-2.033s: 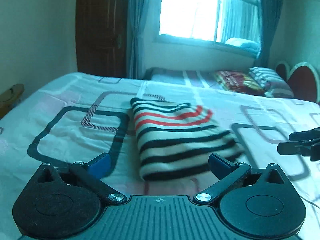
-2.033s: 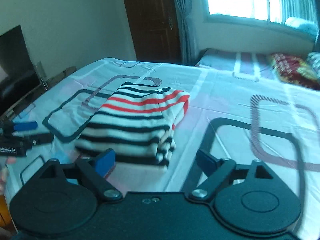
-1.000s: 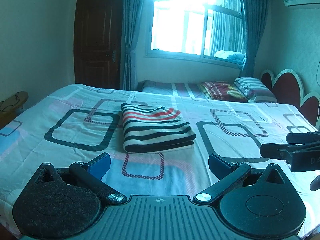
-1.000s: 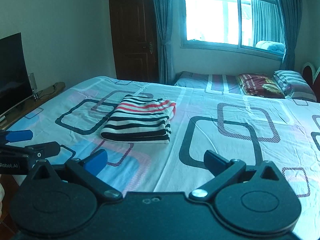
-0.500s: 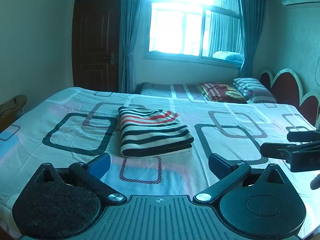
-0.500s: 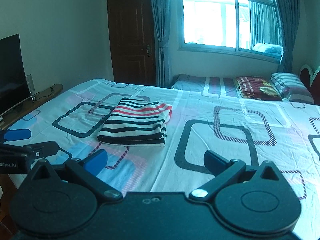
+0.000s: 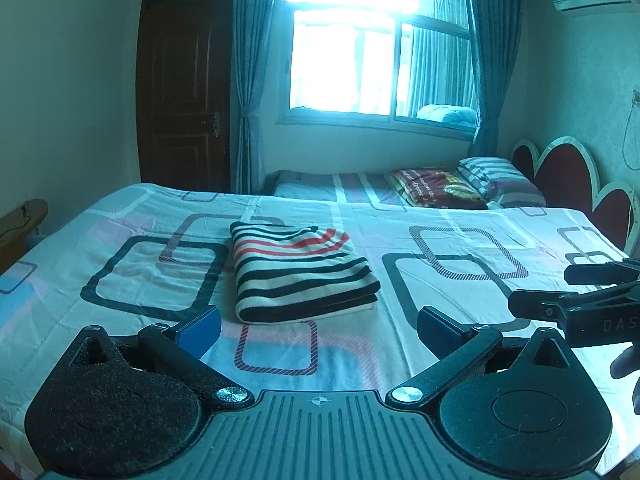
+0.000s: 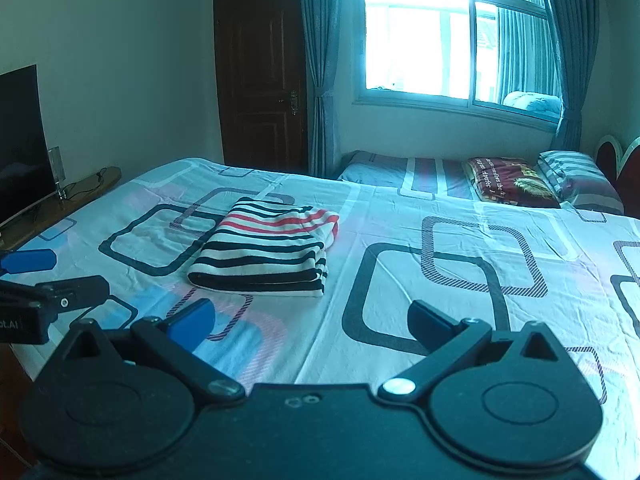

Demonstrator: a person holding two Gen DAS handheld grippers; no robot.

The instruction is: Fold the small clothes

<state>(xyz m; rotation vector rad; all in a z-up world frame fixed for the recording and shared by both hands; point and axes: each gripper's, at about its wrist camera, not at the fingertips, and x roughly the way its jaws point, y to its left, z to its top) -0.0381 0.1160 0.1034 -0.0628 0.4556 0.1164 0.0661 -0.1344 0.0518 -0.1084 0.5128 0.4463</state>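
Since two seconds ago both grippers have drawn back from the striped garment (image 7: 302, 270), which then filled the near view and now lies further off on the bed sheet (image 7: 400, 344) — folded into a neat rectangle, black, white and red stripes showing, its stacked edges facing the cameras. The left gripper (image 7: 318, 326) hangs above the near edge of the bed with its jaws spread wide and nothing between them; the garment lies well ahead of it, slightly to the left. The right gripper (image 8: 310, 318) is likewise wide open and empty, the garment ahead and to its left (image 8: 264, 250). Each gripper shows at the edge of the other's view, apart from the cloth. Beyond the bed stand a dark wooden door (image 7: 184, 112), a bright window (image 7: 376, 52) with blue curtains, and pillows (image 7: 500, 180) by a red headboard (image 7: 568, 176). A television (image 8: 18, 144) sits at the left in the right wrist view.
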